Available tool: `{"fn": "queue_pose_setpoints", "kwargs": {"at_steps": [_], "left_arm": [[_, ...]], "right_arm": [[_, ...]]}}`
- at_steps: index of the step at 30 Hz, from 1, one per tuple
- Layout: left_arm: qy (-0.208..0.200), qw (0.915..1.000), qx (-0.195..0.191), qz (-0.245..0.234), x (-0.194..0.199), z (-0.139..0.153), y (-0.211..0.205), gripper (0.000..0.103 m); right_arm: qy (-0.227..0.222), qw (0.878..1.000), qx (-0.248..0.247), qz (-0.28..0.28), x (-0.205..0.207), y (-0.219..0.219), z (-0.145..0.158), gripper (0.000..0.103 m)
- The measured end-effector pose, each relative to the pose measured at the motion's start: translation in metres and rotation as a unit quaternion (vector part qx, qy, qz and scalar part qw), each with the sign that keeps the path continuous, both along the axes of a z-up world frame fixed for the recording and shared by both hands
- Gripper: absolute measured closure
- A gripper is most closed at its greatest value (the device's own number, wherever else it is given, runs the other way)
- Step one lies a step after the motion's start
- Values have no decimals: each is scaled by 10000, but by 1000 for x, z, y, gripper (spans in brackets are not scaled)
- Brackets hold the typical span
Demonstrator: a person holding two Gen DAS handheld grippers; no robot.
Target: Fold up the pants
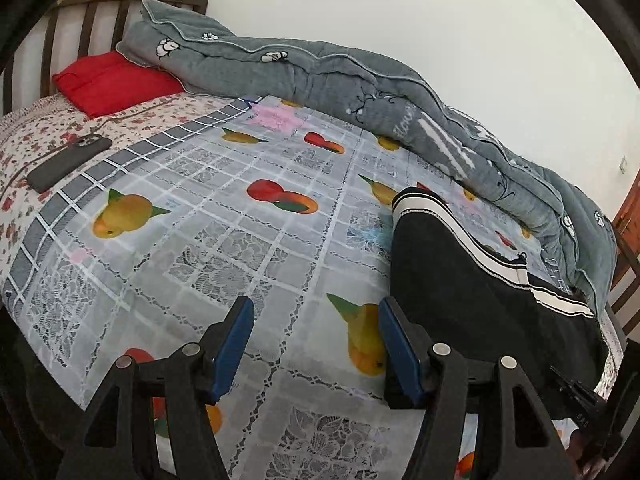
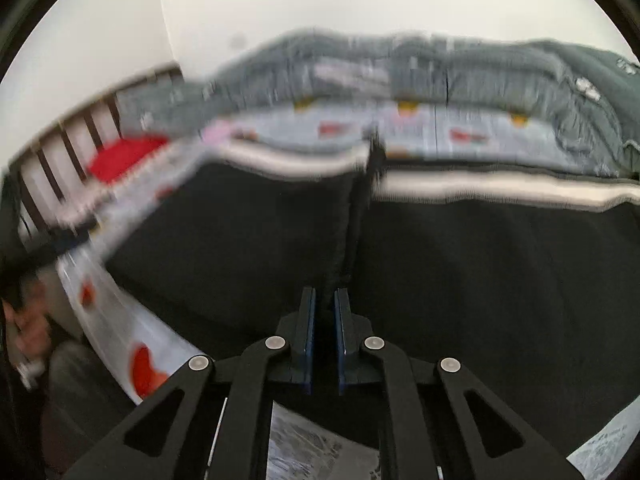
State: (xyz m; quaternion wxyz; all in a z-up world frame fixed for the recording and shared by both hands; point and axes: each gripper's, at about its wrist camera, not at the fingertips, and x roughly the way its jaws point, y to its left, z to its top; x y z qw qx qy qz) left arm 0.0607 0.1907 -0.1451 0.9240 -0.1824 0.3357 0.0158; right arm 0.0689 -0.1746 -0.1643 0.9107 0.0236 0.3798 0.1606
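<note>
The black pants [image 1: 460,280], with white stripes along the waistband, lie on the right of the fruit-print sheet [image 1: 200,220]. My left gripper [image 1: 316,304] hovers open over the sheet just left of the pants, its right finger [image 1: 396,344] at the fabric's edge and nothing between the blue pads. In the blurred right wrist view the pants [image 2: 480,280] fill the middle, the striped waistband [image 2: 480,190] on the far side. My right gripper [image 2: 324,292] is shut, and a raised fold of black cloth [image 2: 348,232] runs down into its pads.
A dark phone [image 1: 68,164] lies on the floral sheet at the left. A red pillow [image 1: 112,84] rests against the wooden headboard [image 1: 80,16]. A rolled grey quilt [image 1: 360,76] runs along the far side by the wall. A hand [image 2: 28,320] shows at the left.
</note>
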Motion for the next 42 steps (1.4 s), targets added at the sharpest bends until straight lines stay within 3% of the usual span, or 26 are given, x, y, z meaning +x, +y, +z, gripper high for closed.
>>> {"fn": "queue_pose_setpoints", "kwargs": {"at_steps": [1,2,3,5,8,13,15,21,25,29,30,33,34,37,38,39,40,41,42], "left_arm": [[-7,10000,-5,-34,0,0,0,41],[-10,10000,13,-67,1,-1,-1,41],[-34,9999,36,-122,1,-2,-2,41],[-66,9996,62,-265,1,-4,-4,41],[-68,9983,115,-572,-5,-9,-9,41],[-183,9917,406,-1210,-30,-18,-26,41],[-133,9892,549,-1355,-34,-21,-35,41],[143,9870,885,-1331,-12,-32,-61,41],[87,9854,1108,-1289,1,-31,-77,41],[138,9849,1452,-933,-3,-32,-64,38],[124,9855,1423,-913,-8,-35,-52,36],[127,9915,819,-1007,-15,-39,-31,34],[133,9920,789,-981,-16,-38,-31,34],[83,9889,1178,-902,-17,-36,-41,34],[79,9880,1257,-897,-17,-36,-44,34],[90,9876,1283,-899,-16,-37,-46,34],[99,9882,1240,-889,-17,-37,-45,34],[112,9891,1173,-882,-16,-37,-43,34],[126,9904,1056,-880,-16,-36,-40,34]], "right_arm": [[-39,10000,-5,18,-1,1,1,93],[-116,9999,19,44,-3,-2,4,81],[-156,9998,80,17,-2,-5,10,60],[-198,9991,334,-151,9,-13,18,44],[-7,9982,506,-336,40,-15,20,44],[638,9948,666,-429,91,-5,-4,44],[676,9944,667,-465,98,0,-8,44],[538,9972,325,-400,97,16,-8,44],[546,9976,252,-351,94,17,-8,44],[504,9981,123,-327,92,20,-8,44],[506,9981,92,-333,93,21,-8,44],[524,9979,114,-370,95,22,-8,43],[543,9977,142,-393,98,23,-9,43],[629,9966,172,-502,110,28,-11,40],[669,9964,178,-488,113,31,-12,42],[673,9967,149,-439,115,33,-12,60],[646,9972,31,-366,116,35,-12,68],[591,9976,-38,-353,116,35,-12,85],[552,9979,57,-339,115,31,-11,89]]}}
